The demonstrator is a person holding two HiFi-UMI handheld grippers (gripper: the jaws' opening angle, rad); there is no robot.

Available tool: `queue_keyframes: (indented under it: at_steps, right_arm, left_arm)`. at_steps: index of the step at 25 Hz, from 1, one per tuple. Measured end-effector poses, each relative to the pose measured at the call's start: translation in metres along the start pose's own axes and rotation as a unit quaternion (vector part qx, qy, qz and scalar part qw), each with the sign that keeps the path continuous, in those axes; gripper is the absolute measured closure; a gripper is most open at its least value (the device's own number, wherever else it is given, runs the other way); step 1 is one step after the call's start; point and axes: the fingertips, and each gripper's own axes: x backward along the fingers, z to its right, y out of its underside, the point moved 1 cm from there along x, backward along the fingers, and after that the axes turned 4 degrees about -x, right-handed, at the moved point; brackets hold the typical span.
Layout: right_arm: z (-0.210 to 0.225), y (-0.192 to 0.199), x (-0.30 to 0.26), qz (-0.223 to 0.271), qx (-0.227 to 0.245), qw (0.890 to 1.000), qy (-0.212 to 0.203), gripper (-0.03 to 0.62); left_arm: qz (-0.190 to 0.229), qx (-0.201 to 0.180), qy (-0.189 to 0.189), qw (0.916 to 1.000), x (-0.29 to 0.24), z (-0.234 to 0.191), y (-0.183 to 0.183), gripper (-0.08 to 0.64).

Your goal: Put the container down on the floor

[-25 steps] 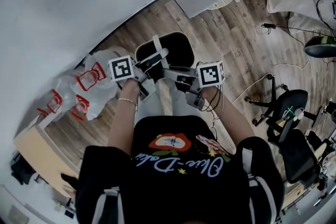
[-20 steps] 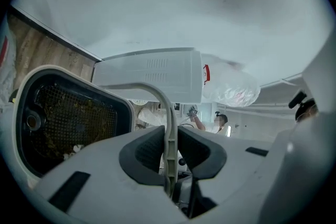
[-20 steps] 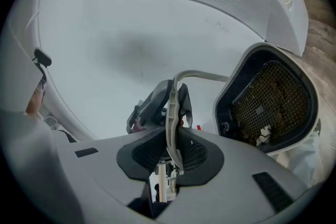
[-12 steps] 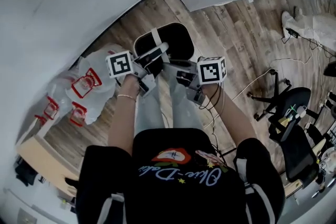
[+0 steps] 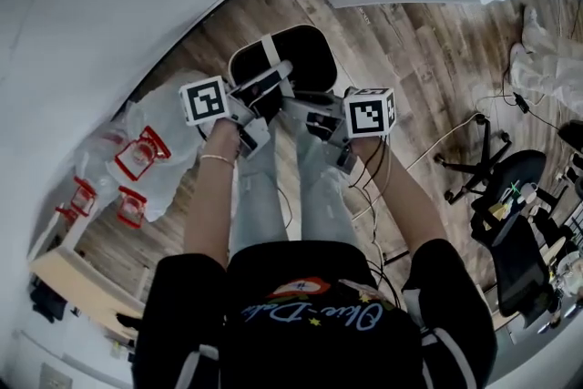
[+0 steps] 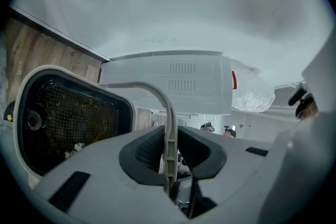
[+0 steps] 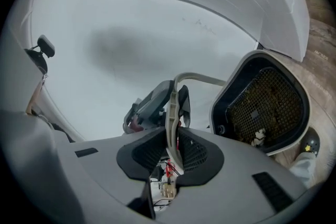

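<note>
Two grippers in play, one per hand, both locked onto the one thin pale handle [image 6: 169, 123] of a single container [image 5: 310, 64]. For the left gripper [image 6: 169, 157], pads pinched tight on the strap, which arches away to the container's white rim. For the right gripper [image 7: 172, 147], same story: jaws clamped on that same strap, nose to nose with its partner, just this side of the container. Two marker cubes flanking the grip point, left cube [image 5: 206, 101] and right cube [image 5: 369, 112], both nearer the person than the container. Container itself out over the wood floor [image 5: 410, 50], black inside, open side turned toward the person, one mesh panel [image 7: 262, 99] within, flecked with a few pale crumbs. Base on the planks or just off them? Impossible to call. Left of the container, one heap of white plastic bags [image 5: 159, 127] with three red prints showing. Beyond the container, one white vented unit [image 6: 168, 78]. Well off to the container's right, one black office chair [image 5: 515, 178].
</note>
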Motion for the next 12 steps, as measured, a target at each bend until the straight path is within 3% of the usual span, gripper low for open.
queue_keyframes:
  at_steps: [12]
  right_arm:
    - [0.042, -0.016, -0.034, -0.007, 0.002, 1.000, 0.021, 0.527]
  left_arm:
    - [-0.003, 0.001, -0.016, 0.9999, -0.001, -0.050, -0.028, 0.494]
